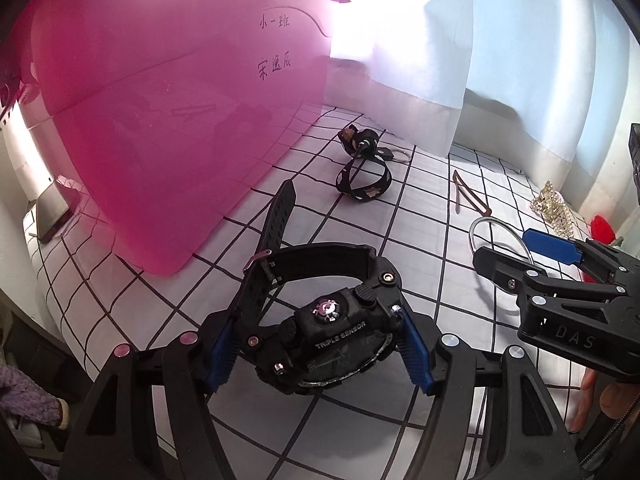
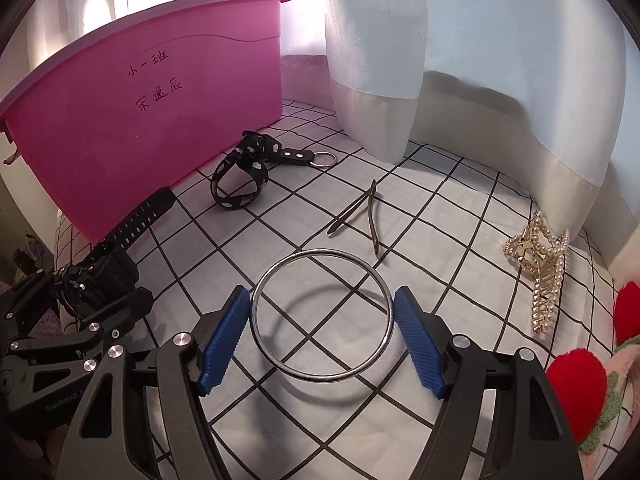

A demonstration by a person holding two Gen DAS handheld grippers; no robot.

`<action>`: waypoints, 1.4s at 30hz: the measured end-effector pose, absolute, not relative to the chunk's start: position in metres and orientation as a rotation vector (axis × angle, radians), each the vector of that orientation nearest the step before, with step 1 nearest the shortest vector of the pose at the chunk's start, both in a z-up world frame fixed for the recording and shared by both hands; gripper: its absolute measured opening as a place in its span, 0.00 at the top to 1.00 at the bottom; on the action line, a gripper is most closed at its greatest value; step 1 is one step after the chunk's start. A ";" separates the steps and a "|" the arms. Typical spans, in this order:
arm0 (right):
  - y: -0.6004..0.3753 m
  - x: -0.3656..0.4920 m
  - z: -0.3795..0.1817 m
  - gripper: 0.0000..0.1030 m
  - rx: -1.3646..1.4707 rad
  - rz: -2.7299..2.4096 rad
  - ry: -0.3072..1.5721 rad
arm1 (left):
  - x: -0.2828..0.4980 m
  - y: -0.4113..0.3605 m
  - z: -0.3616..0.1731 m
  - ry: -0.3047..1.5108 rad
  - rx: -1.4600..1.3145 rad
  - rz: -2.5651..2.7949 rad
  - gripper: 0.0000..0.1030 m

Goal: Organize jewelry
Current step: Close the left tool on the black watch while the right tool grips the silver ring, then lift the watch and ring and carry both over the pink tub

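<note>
My left gripper is shut on a black digital watch, held just above the checked cloth, its strap reaching toward the pink bin. My right gripper holds a silver bangle between its blue pads, the ring lifted a little, its shadow on the cloth below. The same gripper shows at the right of the left wrist view. The left gripper with the watch shows at the left of the right wrist view.
A black flower-print strap with a key ring, a brown hair clip, a pearl claw clip and red plush items lie on the checked cloth. A white curtain hangs behind.
</note>
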State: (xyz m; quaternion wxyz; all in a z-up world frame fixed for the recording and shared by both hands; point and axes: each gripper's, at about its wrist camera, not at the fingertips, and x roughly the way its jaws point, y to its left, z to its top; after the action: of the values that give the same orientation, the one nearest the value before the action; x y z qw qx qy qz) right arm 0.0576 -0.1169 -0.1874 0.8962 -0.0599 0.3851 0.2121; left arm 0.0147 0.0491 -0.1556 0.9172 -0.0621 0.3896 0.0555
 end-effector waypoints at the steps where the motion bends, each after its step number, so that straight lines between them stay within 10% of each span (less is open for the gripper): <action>1: -0.118 0.056 -0.186 0.31 -0.121 0.439 0.795 | 0.014 0.048 -0.154 0.797 -0.124 0.114 0.36; 23: -0.143 0.038 -0.142 0.31 -0.089 0.447 0.730 | -0.015 0.021 -0.108 0.751 -0.135 0.108 0.36; 42: -0.161 0.004 0.007 0.31 -0.091 0.569 0.546 | -0.061 0.018 0.058 0.599 -0.153 0.258 0.36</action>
State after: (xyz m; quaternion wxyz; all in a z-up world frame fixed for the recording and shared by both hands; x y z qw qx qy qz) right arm 0.0038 -0.1614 0.0066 0.9224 -0.0443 0.2657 0.2769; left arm -0.0605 0.0180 0.0582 0.9444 -0.0750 0.2941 0.1264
